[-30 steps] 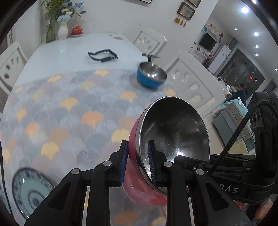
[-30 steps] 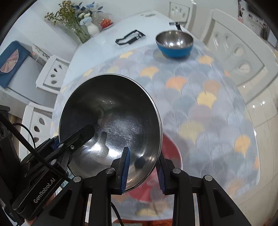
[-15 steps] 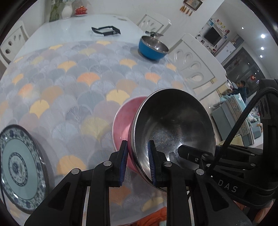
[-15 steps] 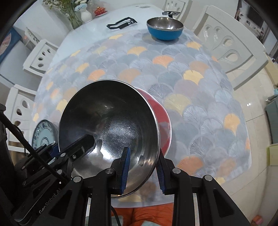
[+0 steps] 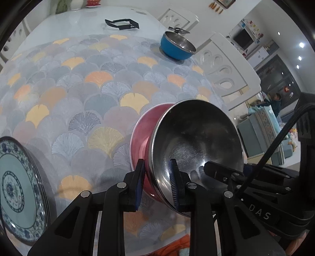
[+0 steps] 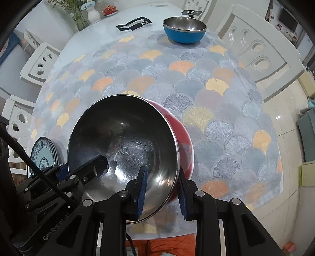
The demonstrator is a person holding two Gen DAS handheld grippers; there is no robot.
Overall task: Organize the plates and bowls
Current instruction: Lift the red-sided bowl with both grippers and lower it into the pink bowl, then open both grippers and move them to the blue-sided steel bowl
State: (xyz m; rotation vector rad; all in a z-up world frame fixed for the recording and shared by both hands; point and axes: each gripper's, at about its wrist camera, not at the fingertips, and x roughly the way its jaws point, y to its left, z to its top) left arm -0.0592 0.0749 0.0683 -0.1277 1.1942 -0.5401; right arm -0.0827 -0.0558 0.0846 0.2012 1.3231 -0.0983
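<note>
A steel bowl with a red outside (image 5: pixel 193 137) (image 6: pixel 126 145) is held tilted above the near edge of the table. My left gripper (image 5: pixel 156 182) is shut on its near rim. My right gripper (image 6: pixel 162 189) is shut on the opposite rim, one finger inside the bowl and one outside. A second steel bowl with a blue outside (image 5: pixel 176 48) (image 6: pixel 184 29) stands upright at the far right of the patterned mat. A stack of blue-patterned plates (image 5: pixel 18 175) (image 6: pixel 44 153) lies at the near left of the table.
A grey, orange and yellow fan-patterned mat (image 5: pixel 94 86) (image 6: pixel 206 94) covers the near part of the white table. A black stand (image 5: pixel 122 23) (image 6: pixel 133 23) lies beyond it. A flower vase (image 6: pixel 92 14) stands at the far end. White chairs (image 6: pixel 259 49) surround the table.
Both grippers have moved with the red bowl back toward the near edge and higher above the table. The plate stack has come further into view at the left.
</note>
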